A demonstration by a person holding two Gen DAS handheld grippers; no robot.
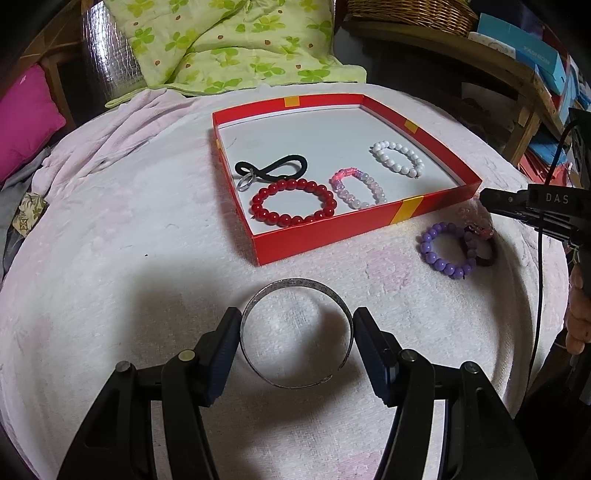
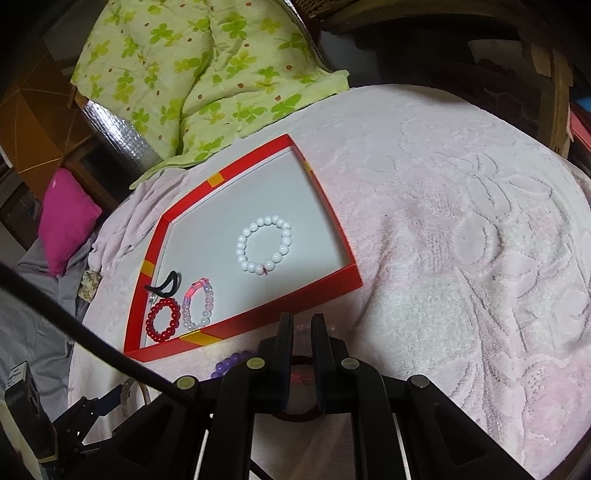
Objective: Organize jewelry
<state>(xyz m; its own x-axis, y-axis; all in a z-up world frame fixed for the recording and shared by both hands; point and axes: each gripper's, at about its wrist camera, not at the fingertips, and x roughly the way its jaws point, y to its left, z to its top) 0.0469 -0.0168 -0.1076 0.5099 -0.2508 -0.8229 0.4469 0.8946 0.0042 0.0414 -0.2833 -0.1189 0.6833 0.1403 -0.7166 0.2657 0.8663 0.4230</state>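
Note:
A red tray (image 1: pixel 332 236) (image 2: pixel 273 314) on the pale pink towel holds a white bead bracelet (image 1: pixel 398 158) (image 2: pixel 264 243), a pink bead bracelet (image 1: pixel 356 188) (image 2: pixel 197 306), a red bead bracelet (image 1: pixel 293 203) (image 2: pixel 161 320), a black hair tie (image 1: pixel 273 168) (image 2: pixel 168 284) and a small metal ring (image 1: pixel 245 182). My left gripper (image 1: pixel 297 330) has its fingers against both sides of a silver cuff bangle (image 1: pixel 295 295) lying on the towel. My right gripper (image 2: pixel 302 332) (image 1: pixel 491 199) has a narrow gap between its fingers, above a dark red hair tie (image 1: pixel 484 251) (image 2: pixel 301 376) beside a purple bead bracelet (image 1: pixel 447 251) (image 2: pixel 231 363).
A green floral quilt (image 1: pixel 229 40) (image 2: pixel 192 74) lies behind the towel, with a magenta cushion (image 1: pixel 26 118) (image 2: pixel 66 218) at the left. A wicker basket (image 1: pixel 410 14) and a shelf with blue boxes (image 1: pixel 532 55) stand at the back right.

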